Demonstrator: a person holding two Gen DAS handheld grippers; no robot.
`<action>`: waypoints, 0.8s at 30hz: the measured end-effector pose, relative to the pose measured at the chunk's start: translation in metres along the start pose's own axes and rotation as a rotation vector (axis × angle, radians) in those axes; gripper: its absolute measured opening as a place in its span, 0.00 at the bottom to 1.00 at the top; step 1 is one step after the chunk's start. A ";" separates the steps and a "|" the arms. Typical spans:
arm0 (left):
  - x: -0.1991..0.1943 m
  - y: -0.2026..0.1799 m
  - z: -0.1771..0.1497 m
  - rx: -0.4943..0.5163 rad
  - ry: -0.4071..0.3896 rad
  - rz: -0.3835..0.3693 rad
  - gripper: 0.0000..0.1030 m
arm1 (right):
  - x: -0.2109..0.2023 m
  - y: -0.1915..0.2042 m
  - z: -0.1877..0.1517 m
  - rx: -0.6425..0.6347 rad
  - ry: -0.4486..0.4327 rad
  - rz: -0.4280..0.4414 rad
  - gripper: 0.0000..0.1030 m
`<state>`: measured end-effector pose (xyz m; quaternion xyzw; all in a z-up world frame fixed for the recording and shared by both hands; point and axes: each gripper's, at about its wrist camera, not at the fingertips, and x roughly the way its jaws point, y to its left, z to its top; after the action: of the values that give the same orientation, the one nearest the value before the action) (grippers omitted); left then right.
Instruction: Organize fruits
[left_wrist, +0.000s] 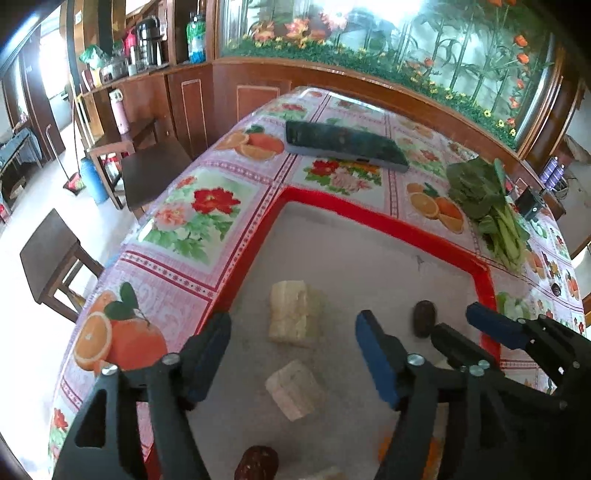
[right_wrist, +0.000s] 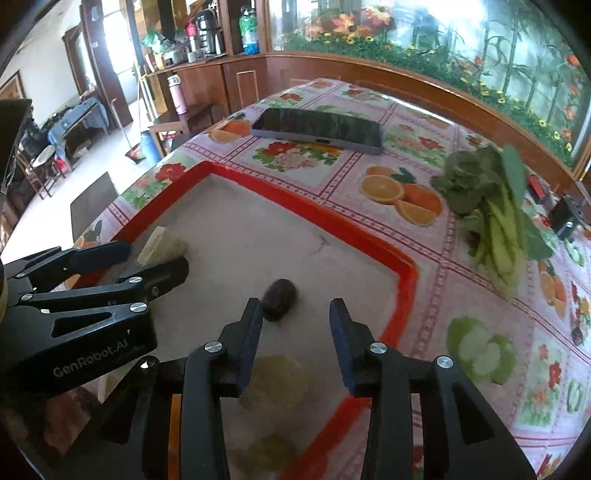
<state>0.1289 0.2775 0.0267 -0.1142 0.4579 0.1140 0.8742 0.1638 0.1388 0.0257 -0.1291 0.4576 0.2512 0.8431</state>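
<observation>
A red-rimmed tray (left_wrist: 384, 225) (right_wrist: 306, 206) with a grey floor lies on the flowered tablecloth. On it lie pale yellow fruit chunks (left_wrist: 293, 317) (left_wrist: 293, 389) (right_wrist: 162, 245) and a dark brown date (left_wrist: 424, 317) (right_wrist: 279, 297). Another dark fruit (left_wrist: 256, 467) lies at the near edge. My left gripper (left_wrist: 293, 347) is open and empty above the chunks. My right gripper (right_wrist: 295, 317) is open and empty just right of the date; it also shows in the left wrist view (left_wrist: 461, 321). A blurred yellowish piece (right_wrist: 277, 376) lies under the right gripper.
A dark phone (left_wrist: 343, 146) (right_wrist: 317, 129) lies beyond the tray. A bunch of leafy greens (left_wrist: 487, 206) (right_wrist: 495, 210) lies to the tray's right. A small black device (right_wrist: 567, 218) stands at the far right. Wooden stools (left_wrist: 55, 262) stand left of the table.
</observation>
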 end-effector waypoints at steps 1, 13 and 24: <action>-0.003 -0.001 -0.001 0.004 -0.009 0.005 0.77 | -0.005 -0.002 -0.001 0.006 -0.005 -0.005 0.37; -0.060 -0.011 -0.034 0.002 -0.074 0.045 0.85 | -0.056 -0.003 -0.032 0.030 -0.030 -0.022 0.56; -0.126 -0.013 -0.096 -0.067 -0.123 0.124 0.89 | -0.119 -0.008 -0.094 -0.017 -0.065 0.038 0.77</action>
<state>-0.0119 0.2240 0.0787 -0.1076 0.4054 0.1897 0.8877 0.0472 0.0537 0.0733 -0.1192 0.4301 0.2751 0.8515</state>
